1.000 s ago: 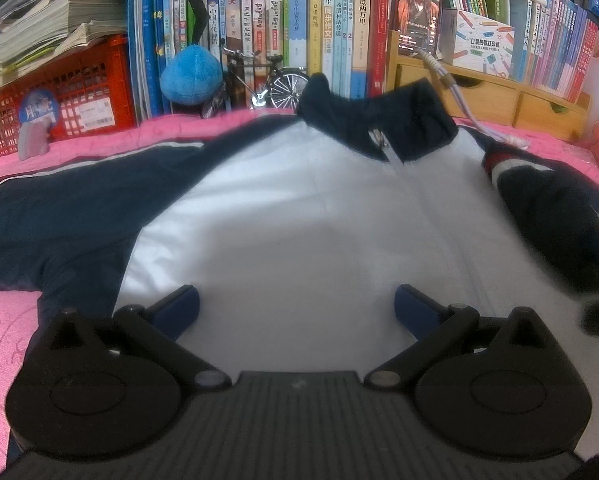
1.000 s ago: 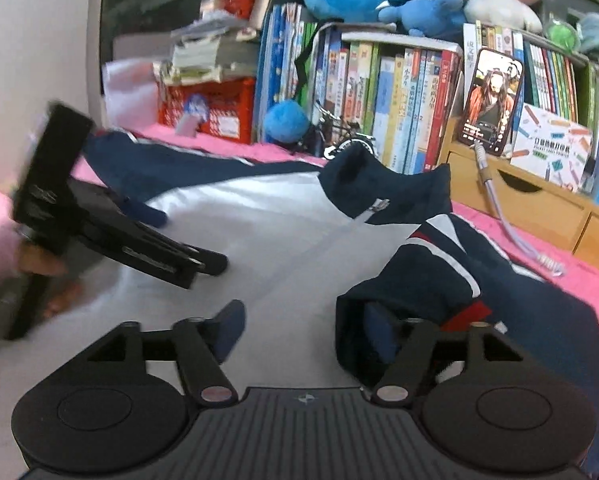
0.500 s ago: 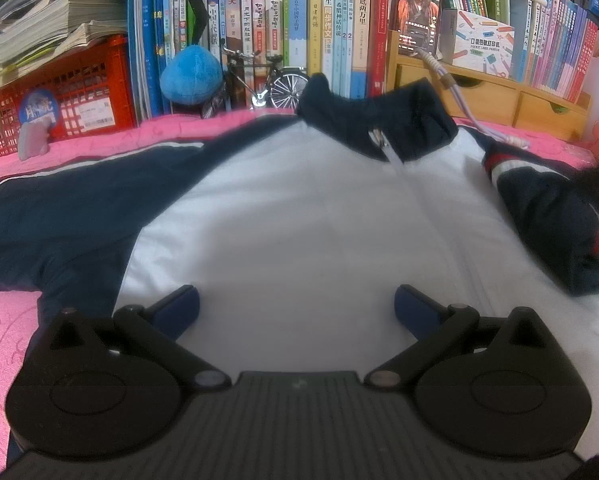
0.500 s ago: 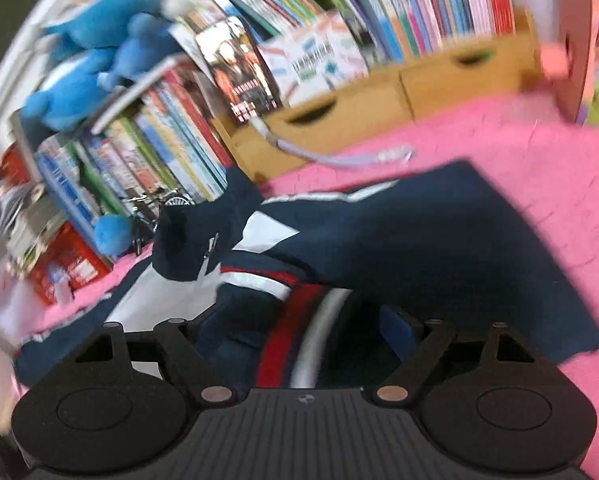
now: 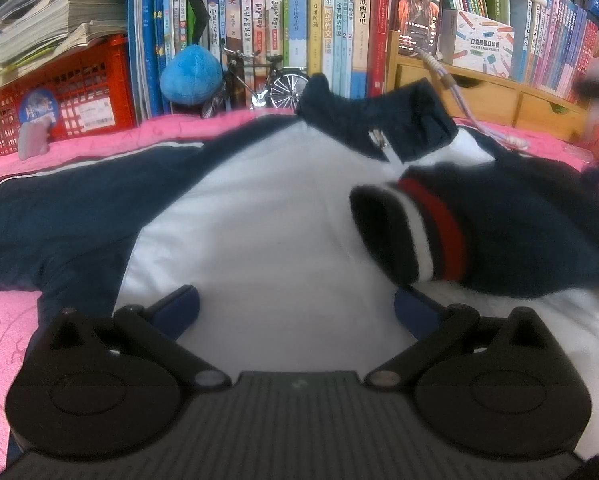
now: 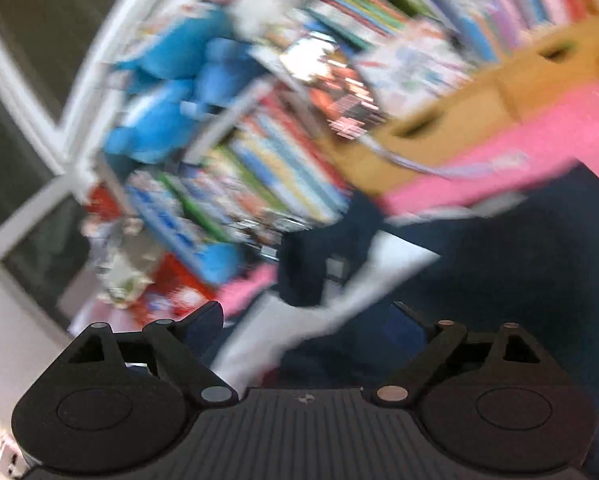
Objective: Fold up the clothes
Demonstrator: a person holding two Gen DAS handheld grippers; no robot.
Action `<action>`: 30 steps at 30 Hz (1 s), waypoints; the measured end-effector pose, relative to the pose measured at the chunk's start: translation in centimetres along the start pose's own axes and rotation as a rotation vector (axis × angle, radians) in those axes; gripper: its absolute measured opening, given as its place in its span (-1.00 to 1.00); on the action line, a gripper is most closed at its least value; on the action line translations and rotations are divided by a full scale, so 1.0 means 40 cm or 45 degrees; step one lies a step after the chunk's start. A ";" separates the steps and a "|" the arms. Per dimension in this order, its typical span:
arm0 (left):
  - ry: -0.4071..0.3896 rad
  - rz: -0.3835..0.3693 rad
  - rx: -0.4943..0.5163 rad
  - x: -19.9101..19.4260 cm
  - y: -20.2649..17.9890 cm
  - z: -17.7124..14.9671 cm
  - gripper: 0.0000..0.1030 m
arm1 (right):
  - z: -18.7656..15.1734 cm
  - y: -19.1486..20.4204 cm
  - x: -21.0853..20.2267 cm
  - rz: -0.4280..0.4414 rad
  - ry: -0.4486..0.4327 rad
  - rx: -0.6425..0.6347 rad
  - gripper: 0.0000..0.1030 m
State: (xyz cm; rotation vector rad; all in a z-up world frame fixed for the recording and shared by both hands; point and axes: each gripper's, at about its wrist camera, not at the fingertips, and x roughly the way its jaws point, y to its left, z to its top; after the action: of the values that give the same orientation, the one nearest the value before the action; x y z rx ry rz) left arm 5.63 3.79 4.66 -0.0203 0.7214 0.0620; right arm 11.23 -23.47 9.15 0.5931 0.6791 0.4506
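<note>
Bookshelves behind a pink bedspread [image 5: 99,152], and we are partway into folding the jacket [image 5: 267,216].

We see the jacket lying flat, white body up, collar [image 5: 379,120] toward the books; its right sleeve [image 5: 479,232], the one with the red and white cuff stripes, is folded in across the chest, while the left sleeve [image 5: 59,208] is spread out on the pink cover, so that sleeve and the body folds are left, we judge. Our left gripper [image 5: 295,304] hovers over the hem with its jaws wide apart and nothing between them. Our right gripper [image 6: 311,328] has just been opening its jaws, now wide; cloth shows between them but we see no pad pressing it. That view is tilted and badly blurred, so whether fabric touches a finger we cannot tell.
</note>
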 end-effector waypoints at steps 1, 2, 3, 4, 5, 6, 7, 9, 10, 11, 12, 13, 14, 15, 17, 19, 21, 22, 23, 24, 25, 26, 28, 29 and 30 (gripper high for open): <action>0.000 0.000 0.000 0.000 0.000 0.000 1.00 | -0.009 -0.015 0.008 -0.036 0.006 0.006 0.74; 0.000 0.000 0.000 0.000 0.000 0.000 1.00 | -0.022 -0.025 0.011 -0.066 0.006 -0.005 0.74; 0.000 0.000 0.000 0.000 -0.001 0.000 1.00 | -0.034 -0.031 0.012 -0.100 0.002 -0.030 0.73; 0.000 0.000 0.000 0.000 -0.001 0.000 1.00 | -0.046 -0.033 0.012 -0.143 -0.001 -0.073 0.72; 0.000 0.000 0.000 0.000 -0.001 0.000 1.00 | -0.058 -0.026 0.007 -0.208 -0.005 -0.156 0.72; 0.000 0.000 0.000 0.000 -0.001 0.000 1.00 | -0.071 -0.017 0.003 -0.279 -0.009 -0.252 0.72; 0.000 0.000 -0.001 0.000 -0.001 0.001 1.00 | -0.089 -0.004 -0.001 -0.356 -0.012 -0.372 0.72; 0.001 0.001 0.000 -0.001 -0.002 0.001 1.00 | -0.121 0.017 -0.009 -0.445 -0.012 -0.558 0.73; 0.001 0.002 0.000 -0.001 -0.002 0.001 1.00 | -0.138 0.022 -0.013 -0.467 -0.011 -0.623 0.73; 0.001 0.002 -0.001 -0.001 -0.003 0.001 1.00 | -0.152 0.021 -0.017 -0.475 -0.007 -0.659 0.74; -0.002 -0.004 -0.008 -0.002 -0.001 0.001 1.00 | -0.165 0.017 -0.019 -0.474 -0.002 -0.671 0.74; -0.005 -0.010 -0.015 -0.004 0.001 0.001 1.00 | -0.173 0.011 -0.018 -0.475 -0.002 -0.660 0.74; -0.008 -0.016 -0.023 -0.005 0.004 0.001 1.00 | -0.182 0.005 -0.016 -0.476 -0.002 -0.649 0.74; -0.019 -0.033 -0.054 -0.011 0.012 0.001 1.00 | -0.190 -0.001 -0.015 -0.477 -0.002 -0.638 0.74; -0.042 -0.097 -0.161 -0.029 0.036 -0.001 1.00 | -0.204 -0.010 -0.013 -0.479 -0.002 -0.618 0.75; -0.070 -0.237 -0.295 -0.054 0.064 0.000 1.00 | -0.206 -0.009 -0.014 -0.476 -0.004 -0.613 0.75; -0.124 -0.386 -0.423 -0.086 0.091 0.004 1.00 | -0.205 -0.009 -0.017 -0.472 -0.006 -0.608 0.75; -0.161 -0.448 -0.450 -0.102 0.097 0.010 1.00 | -0.204 -0.010 -0.016 -0.475 -0.002 -0.606 0.75; -0.197 -0.509 -0.475 -0.117 0.103 0.016 1.00 | -0.202 -0.010 -0.013 -0.481 0.004 -0.606 0.75; -0.197 -0.563 -0.479 -0.113 0.104 0.026 1.00 | -0.201 -0.009 -0.009 -0.487 0.009 -0.607 0.76; -0.197 -0.616 -0.483 -0.109 0.106 0.037 1.00 | -0.200 -0.008 -0.007 -0.492 0.014 -0.608 0.76; -0.196 -0.669 -0.487 -0.105 0.107 0.047 1.00 | -0.200 -0.007 -0.005 -0.495 0.017 -0.611 0.76; -0.103 -0.746 -0.551 -0.061 0.108 0.067 1.00 | -0.200 -0.006 -0.003 -0.500 0.022 -0.616 0.77; -0.058 -0.778 -0.587 -0.037 0.106 0.075 1.00 | -0.199 -0.006 -0.003 -0.501 0.023 -0.616 0.77; -0.014 -0.811 -0.624 -0.014 0.104 0.083 0.97 | -0.198 -0.006 -0.003 -0.501 0.023 -0.615 0.77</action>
State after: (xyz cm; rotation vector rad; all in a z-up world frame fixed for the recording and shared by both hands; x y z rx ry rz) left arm 7.14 8.06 7.56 -0.7138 0.6471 -0.3716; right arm 5.71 -20.89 4.09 -0.0050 0.6557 0.2365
